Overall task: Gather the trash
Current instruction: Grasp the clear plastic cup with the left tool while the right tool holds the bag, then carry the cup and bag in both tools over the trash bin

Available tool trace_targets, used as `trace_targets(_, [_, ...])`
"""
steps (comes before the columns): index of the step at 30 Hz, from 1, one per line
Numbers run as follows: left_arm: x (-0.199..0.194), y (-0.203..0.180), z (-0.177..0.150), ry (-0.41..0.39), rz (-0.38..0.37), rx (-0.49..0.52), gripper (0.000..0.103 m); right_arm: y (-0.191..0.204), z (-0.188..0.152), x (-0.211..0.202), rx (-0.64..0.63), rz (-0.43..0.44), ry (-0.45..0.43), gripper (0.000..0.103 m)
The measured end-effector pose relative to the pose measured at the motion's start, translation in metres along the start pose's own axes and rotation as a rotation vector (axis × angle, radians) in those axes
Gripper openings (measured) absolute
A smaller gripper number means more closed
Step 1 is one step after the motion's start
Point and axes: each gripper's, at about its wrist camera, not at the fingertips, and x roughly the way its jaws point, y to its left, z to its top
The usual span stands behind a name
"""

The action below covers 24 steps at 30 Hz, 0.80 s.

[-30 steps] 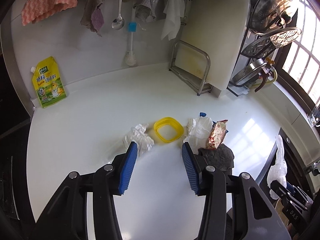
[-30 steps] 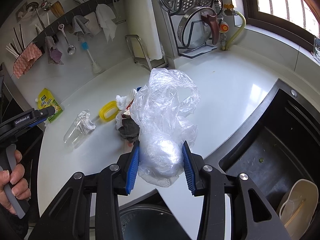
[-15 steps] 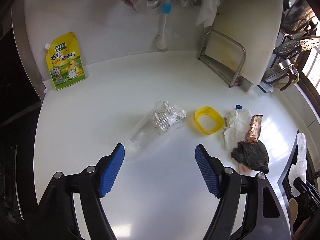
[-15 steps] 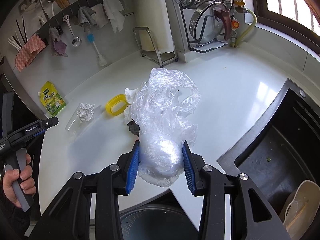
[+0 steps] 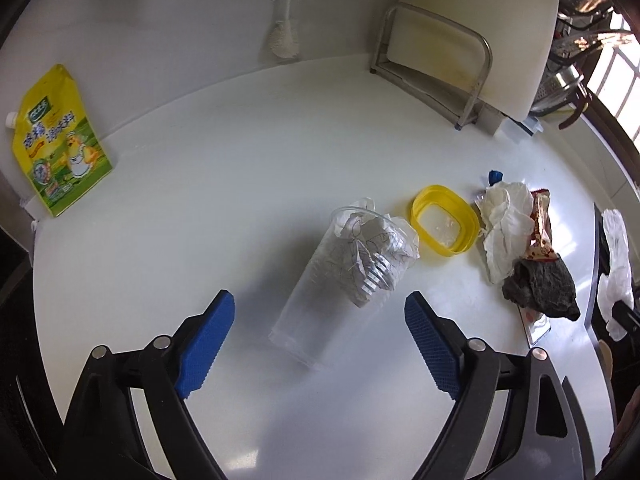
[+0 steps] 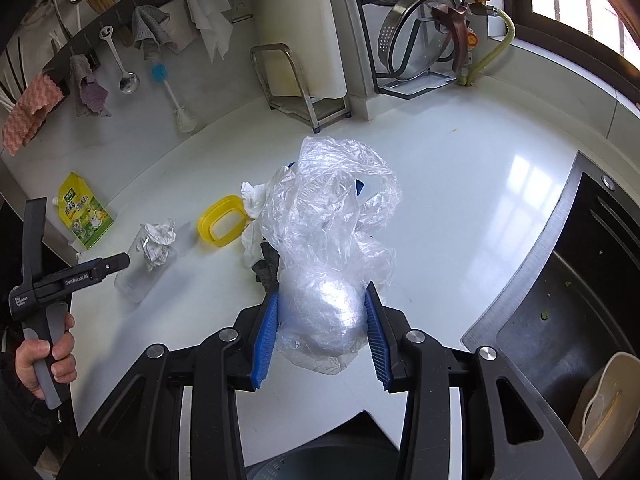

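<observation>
Left claw [image 5: 318,312], jaws spread wide after having just been opening, poised above a clear plastic cup [image 5: 340,276] that lies on its side on the white table [image 5: 200,168]. The cup sits in the gap between the blue pads [image 5: 204,344] without touching either; crumpled paper [image 5: 372,240] fills its mouth, which faces the back wall. Just beside the mouth lies a yellow oval ring [image 5: 444,220], then a crumpled white tissue [image 5: 504,224], a red snack wrapper [image 5: 540,228] and a dark grey wad [image 5: 540,288], the last three touching in one heap (a small blue cap [image 5: 495,176] shows behind the tissue). A yellow seasoning pouch [image 5: 56,144] leans on the wall at far left.

Right claw [image 6: 320,320], narrowed and clamped on a bunched clear plastic bag [image 6: 324,240], whose loose upper part billows above the pads. It is held at the table's near edge, with the dark sink [image 6: 560,300] to the right. A person's hand [image 6: 44,356] grips the left tool's handle at lower left.
</observation>
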Motion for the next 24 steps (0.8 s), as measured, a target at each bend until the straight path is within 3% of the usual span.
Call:
trace_targets(10, [0.046,-0.014,-0.007,0.161,-0.095,0.092,0.088,0.004,0.004,0.006,0.027,-0.024,0.0,0.039])
trace_targets(13, [0.051,-0.018,-0.007,0.192,-0.109,0.104,0.079,0.002,0.004,0.005,0.037,-0.024,0.0,0.039])
trace_targets(17, [0.053,-0.027,-0.008,0.224,-0.083,0.157,0.063,-0.001,0.005,0.003,0.046,-0.02,-0.008,0.039])
trace_targets(20, [0.045,-0.034,-0.007,0.236,-0.07,0.185,0.061,-0.002,0.005,0.0,0.043,-0.011,-0.015,0.039])
trace_targets(24, [0.033,-0.049,-0.004,0.263,0.018,0.287,0.058,-0.003,0.007,-0.007,0.04,0.006,-0.03,0.039])
